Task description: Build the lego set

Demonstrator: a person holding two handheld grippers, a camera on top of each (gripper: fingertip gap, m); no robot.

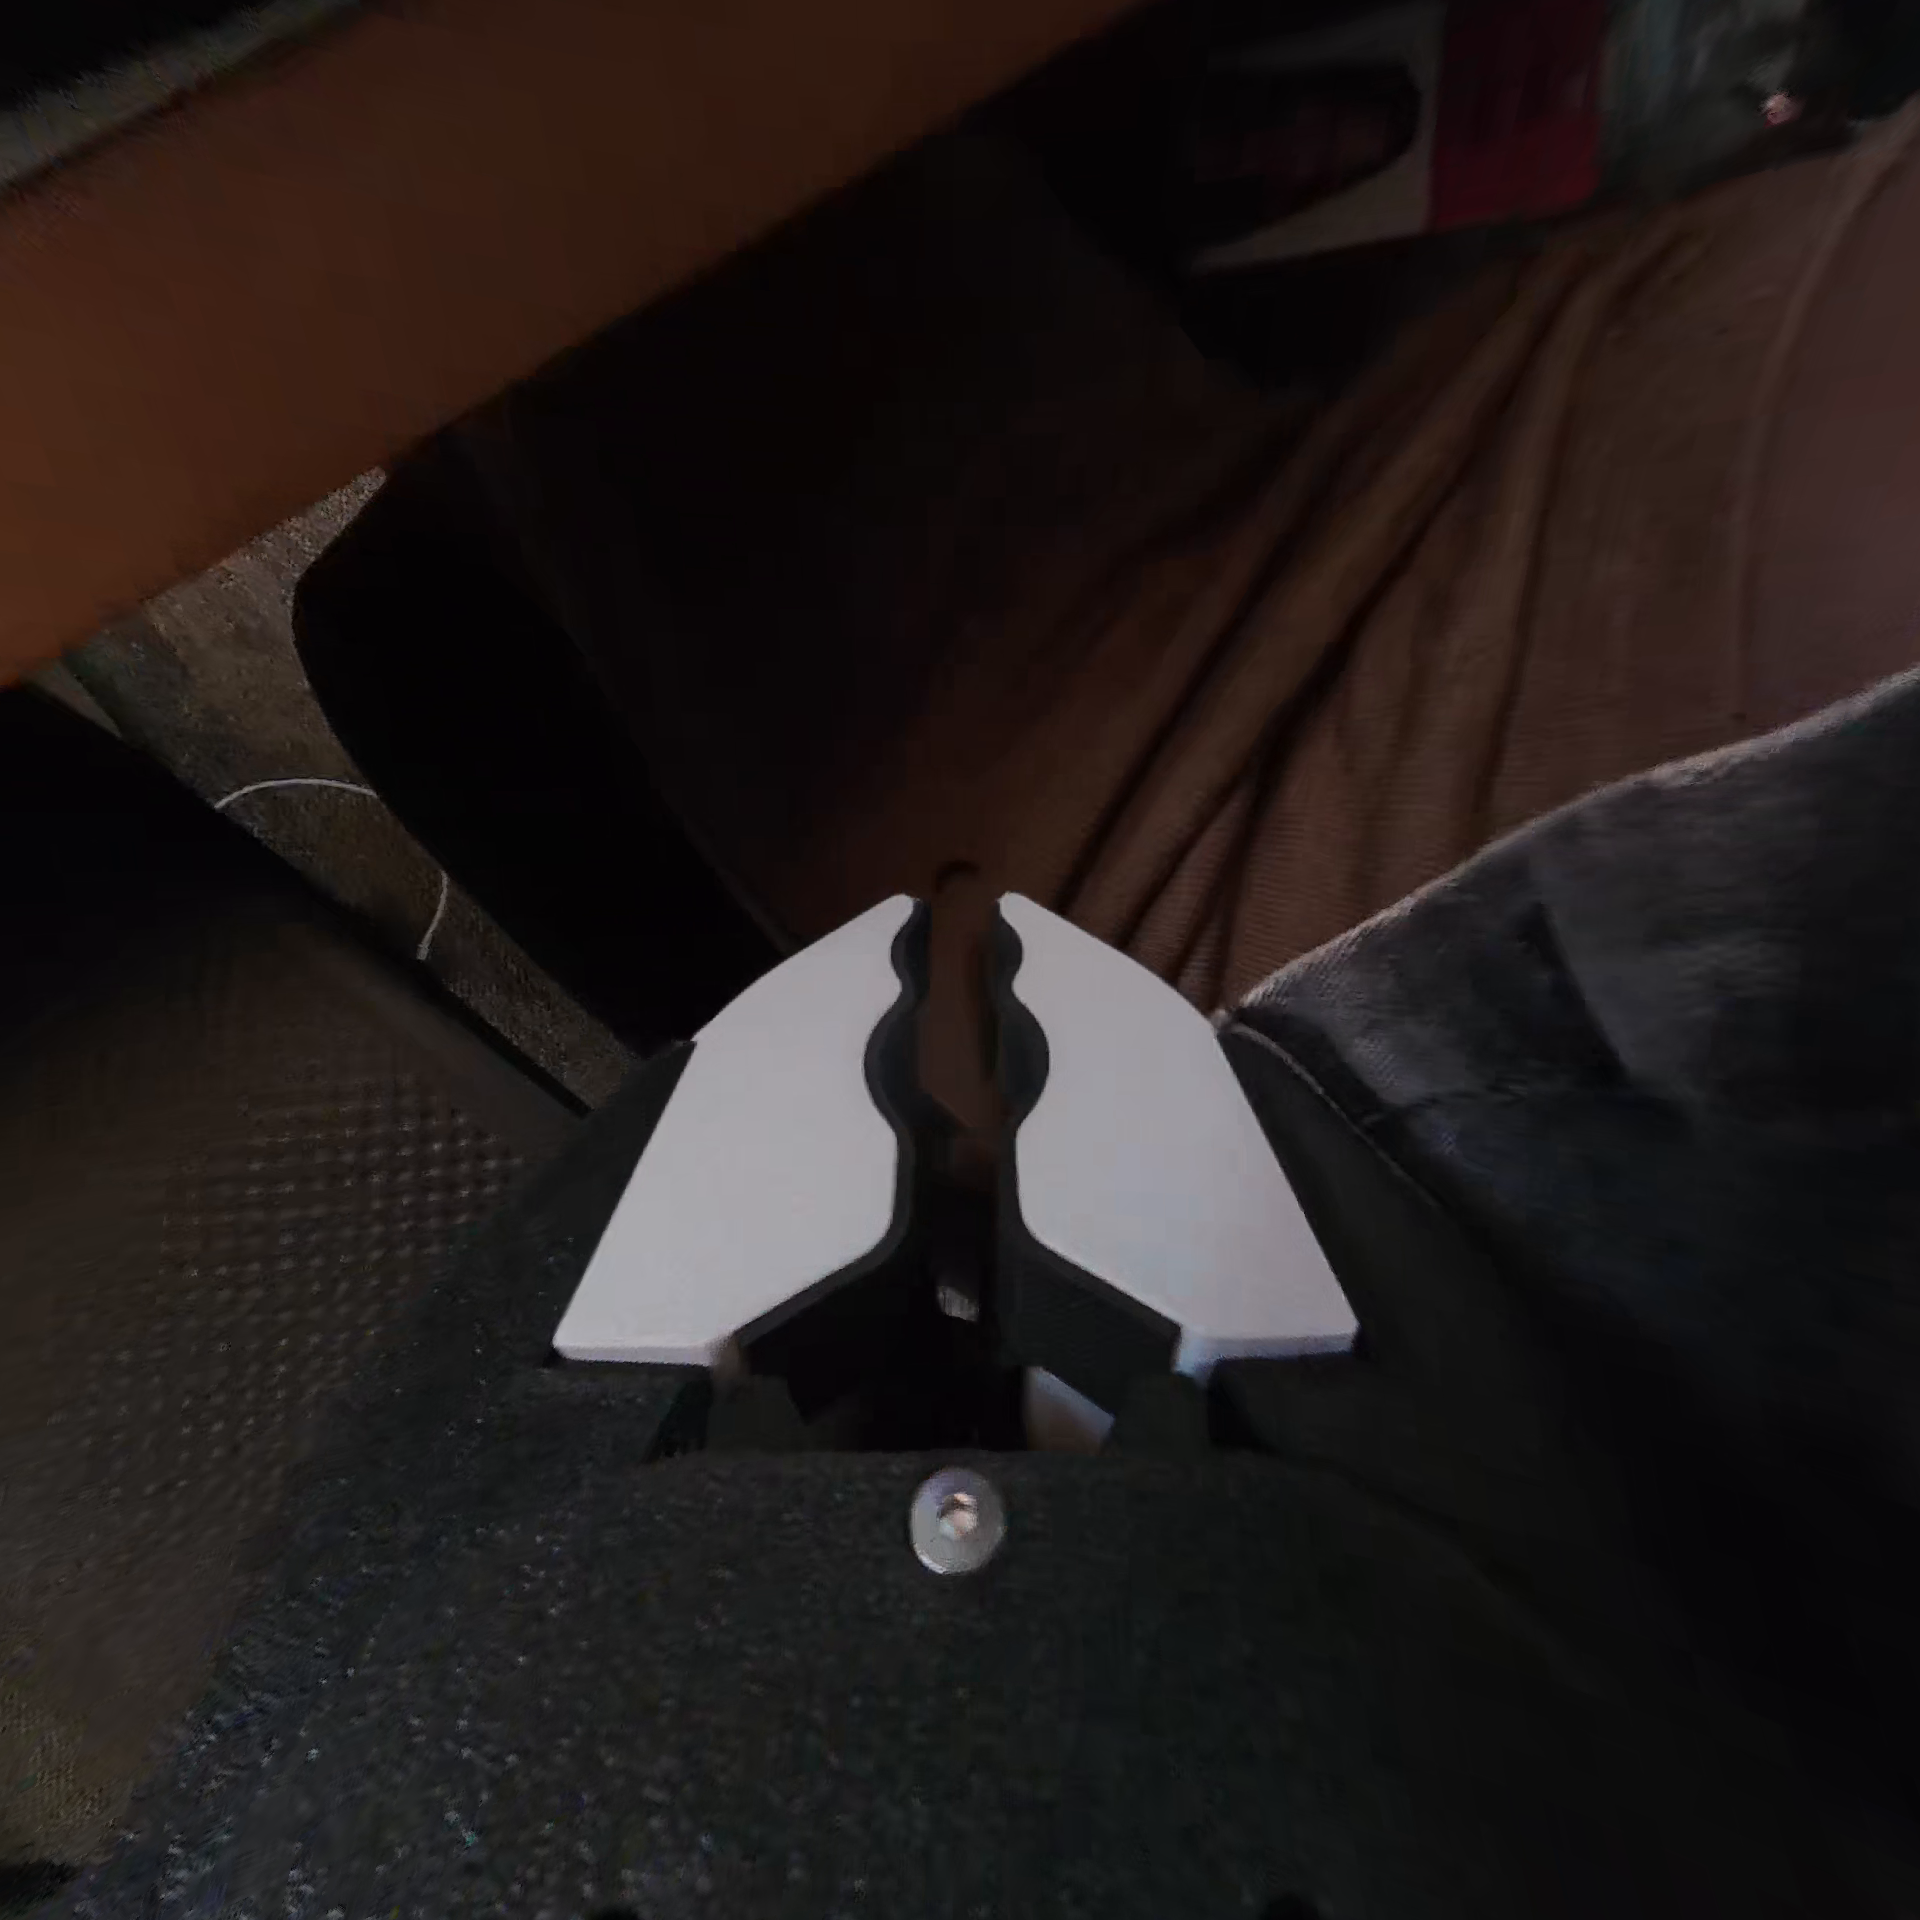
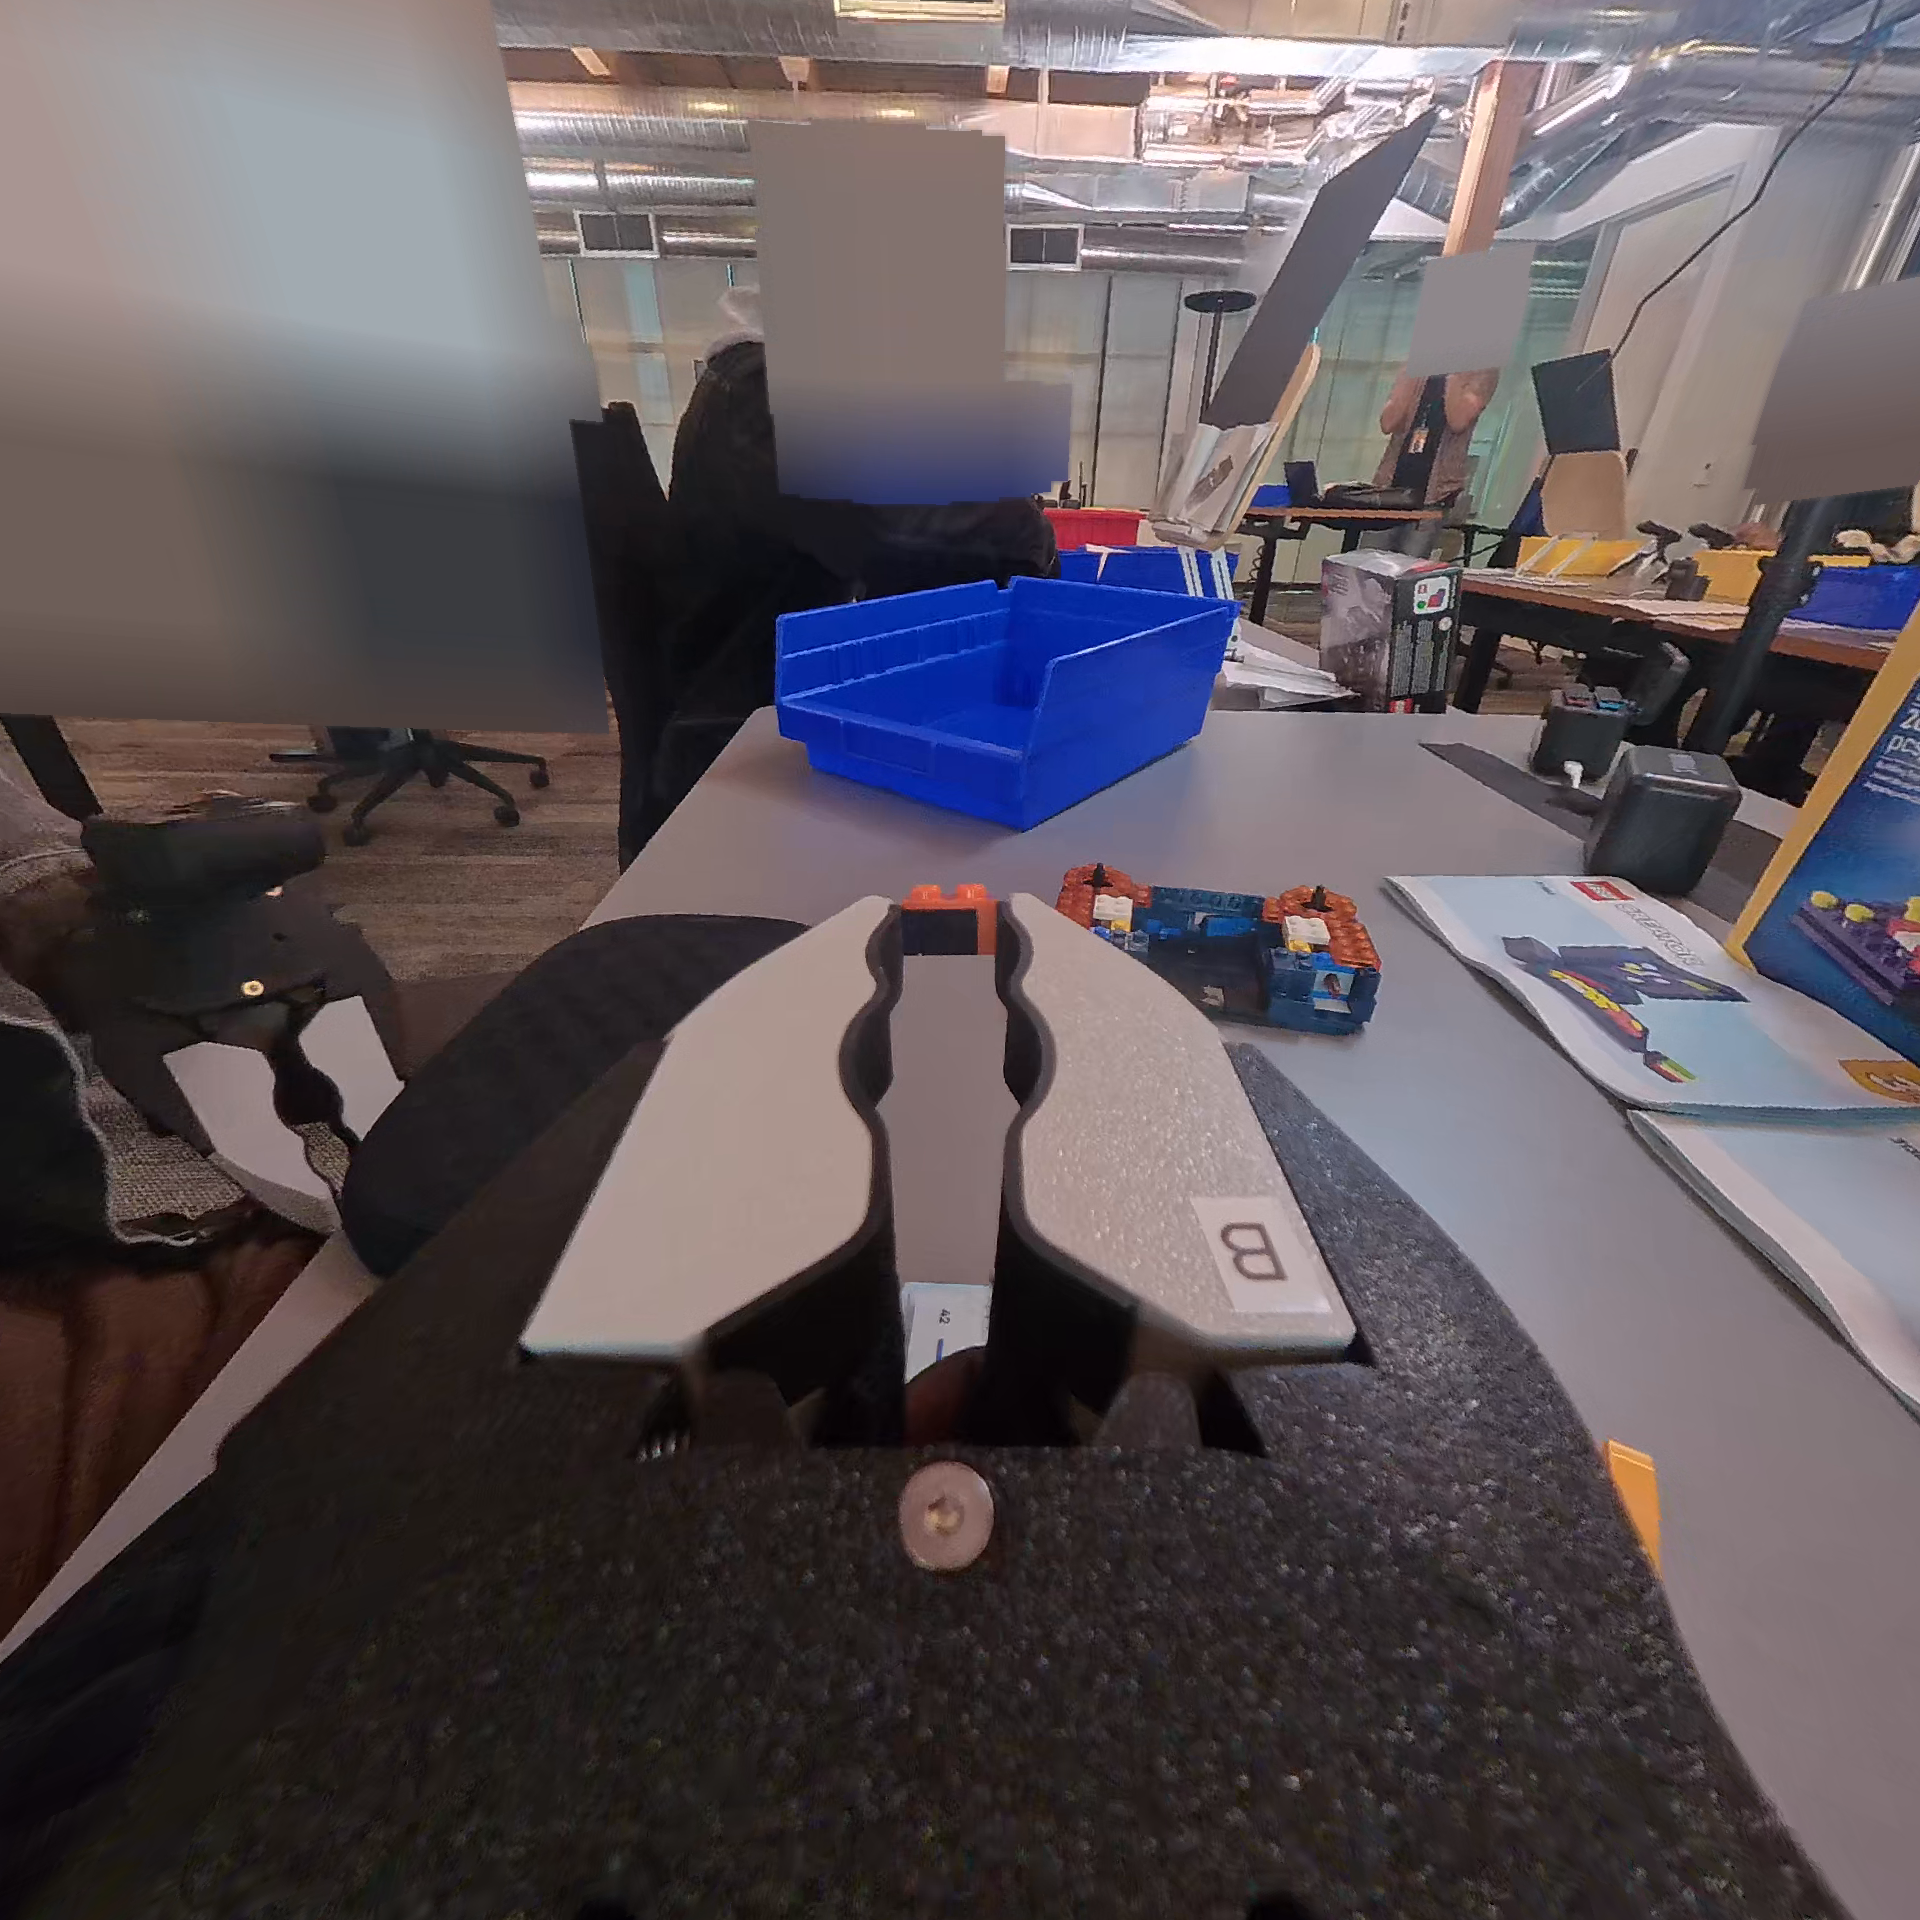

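My right gripper (image 2: pixel 948 925) is shut on a small orange brick with a dark blue face (image 2: pixel 945 920). Both pads press its sides, and it is held above the near left corner of the grey table (image 2: pixel 1351 1195). A brick build in orange and blue (image 2: pixel 1226 956) lies on the table just right of the fingertips. My left gripper (image 1: pixel 958 904) is low and off the table, pointing at brown cloth (image 1: pixel 1403 623). Its jaws stand a narrow gap apart, with only the cloth showing between them. It also shows in the right wrist view (image 2: pixel 312 1153), at the far left.
A blue bin (image 2: pixel 997 707) stands at the table's far edge. A booklet (image 2: pixel 1590 977), a printed box (image 2: pixel 1849 883) and a black cube (image 2: pixel 1662 831) are at the right. A black mesh chair part (image 2: pixel 499 1039) is by the table's left edge. Dark grey cloth (image 1: pixel 1610 987) lies right of the left gripper. Across from one pair of fingers to the other is roughly 35 cm.
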